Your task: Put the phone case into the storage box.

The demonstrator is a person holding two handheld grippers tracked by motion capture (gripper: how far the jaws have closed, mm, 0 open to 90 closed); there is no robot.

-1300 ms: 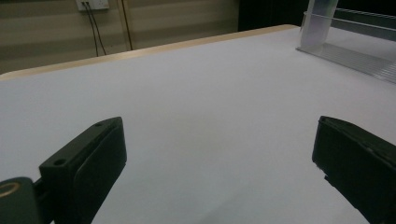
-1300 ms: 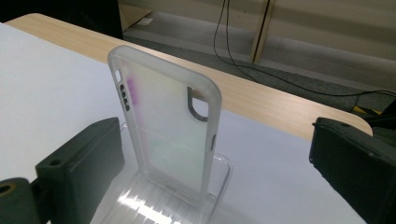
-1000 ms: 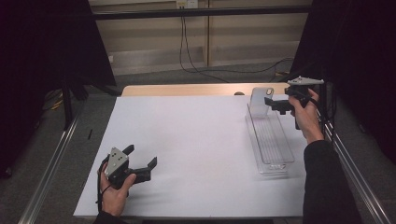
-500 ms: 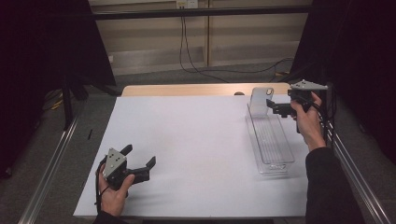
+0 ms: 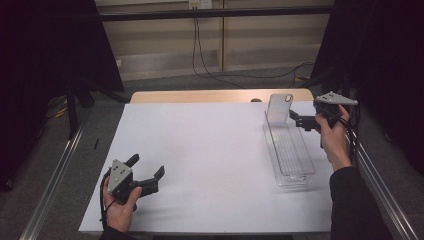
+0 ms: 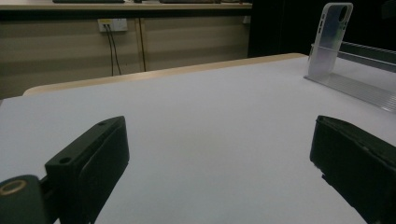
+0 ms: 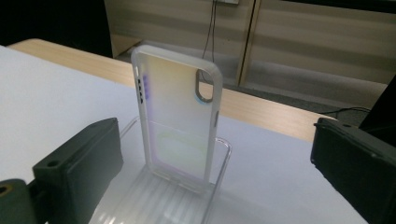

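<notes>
Phone case: we see a translucent, frosted phone case (image 7: 178,122) with an oval camera cut-out near its top and small side slots; it has a faint iridescent sheen.
Where it stands: upright at the far end of a clear ribbed tray (image 5: 292,157), in one of its grooves, we think, though the foot of the case is hard to make out.
Right claw: our right claw (image 5: 296,120) hangs just beside the case, on its right in the high view, released, jaws wide apart with the case between and beyond them in the right gripper view, touching neither.
Left claw: our left claw (image 5: 152,176) rests low on the worktop (image 5: 200,150) well apart from the tray, near the front left, also released, nothing between its jaws.
Edges: the tray lies along the worktop's right side, its far end near the wooden back edge (image 5: 200,96).
Open room: from the tray leftward the white worktop lies bare.
</notes>
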